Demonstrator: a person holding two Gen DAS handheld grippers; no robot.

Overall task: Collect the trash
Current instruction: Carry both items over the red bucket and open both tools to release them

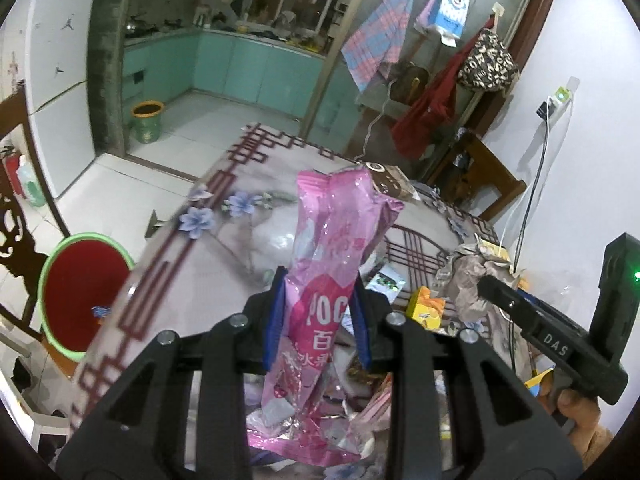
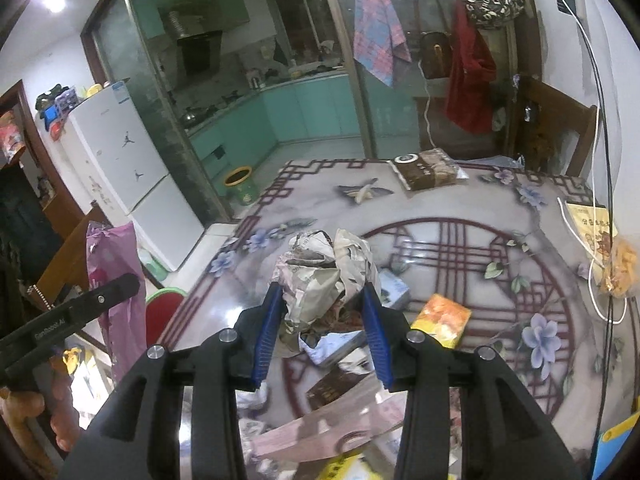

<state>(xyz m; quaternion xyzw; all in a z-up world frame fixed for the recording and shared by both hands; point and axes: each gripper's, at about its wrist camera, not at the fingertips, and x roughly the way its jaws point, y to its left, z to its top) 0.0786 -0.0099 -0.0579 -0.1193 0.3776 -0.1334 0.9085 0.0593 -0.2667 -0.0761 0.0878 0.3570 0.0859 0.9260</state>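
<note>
Pink snack wrapper (image 1: 320,300), long, shiny and crinkled, stands upright between the blue pads of the left hand-held gripper (image 1: 318,312), which is clamped on it above the desk (image 1: 240,240). White letters on it read "POC", with Chinese characters below, blurred. Right hand-held gripper (image 2: 322,320) pinches a crumpled newspaper ball (image 2: 328,268) over the desk. Beside the desk sits a red bin (image 1: 80,292) with a green rim.
</note>
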